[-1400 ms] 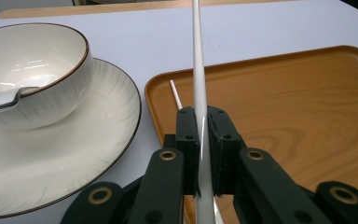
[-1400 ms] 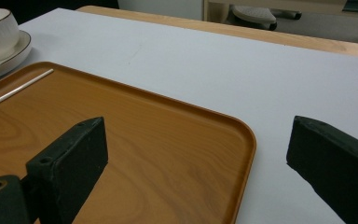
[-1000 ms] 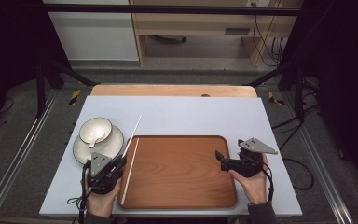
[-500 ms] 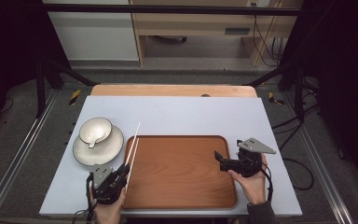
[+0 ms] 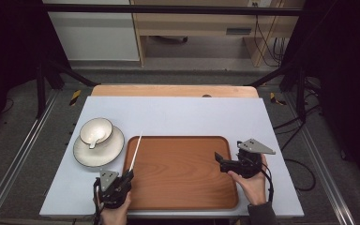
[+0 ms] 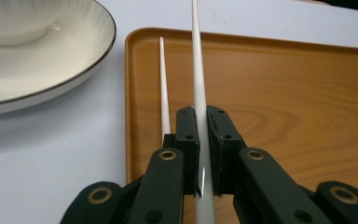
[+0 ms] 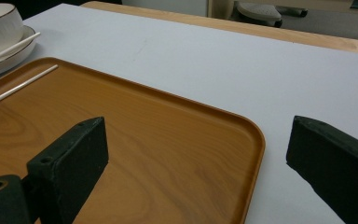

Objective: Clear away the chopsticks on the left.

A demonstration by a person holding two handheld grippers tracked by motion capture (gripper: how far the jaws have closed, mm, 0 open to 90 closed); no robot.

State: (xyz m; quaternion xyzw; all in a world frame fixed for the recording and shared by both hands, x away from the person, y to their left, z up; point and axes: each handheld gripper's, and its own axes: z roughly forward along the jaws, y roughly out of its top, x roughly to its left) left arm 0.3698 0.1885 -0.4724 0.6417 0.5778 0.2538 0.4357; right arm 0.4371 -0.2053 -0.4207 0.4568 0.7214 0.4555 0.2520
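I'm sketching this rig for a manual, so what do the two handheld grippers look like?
Both are black. The left gripper carries a grey three-cornered plate on top, as does the right gripper, and a black cable trails from each toward the person. Up close, the left one's two flat black pads sit on jointed links with brass-coloured pivots and small screw holes. The right one's pads are blocky and matte.

Two chopsticks [image 6: 164, 84], one tray [image 5: 183, 171], one plate [image 5: 82, 154], one bowl [image 5: 96, 131].

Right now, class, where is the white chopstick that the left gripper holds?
In the high view, the chopstick slants over the wooden tray's left edge, clamped in the left gripper, right of the plate.
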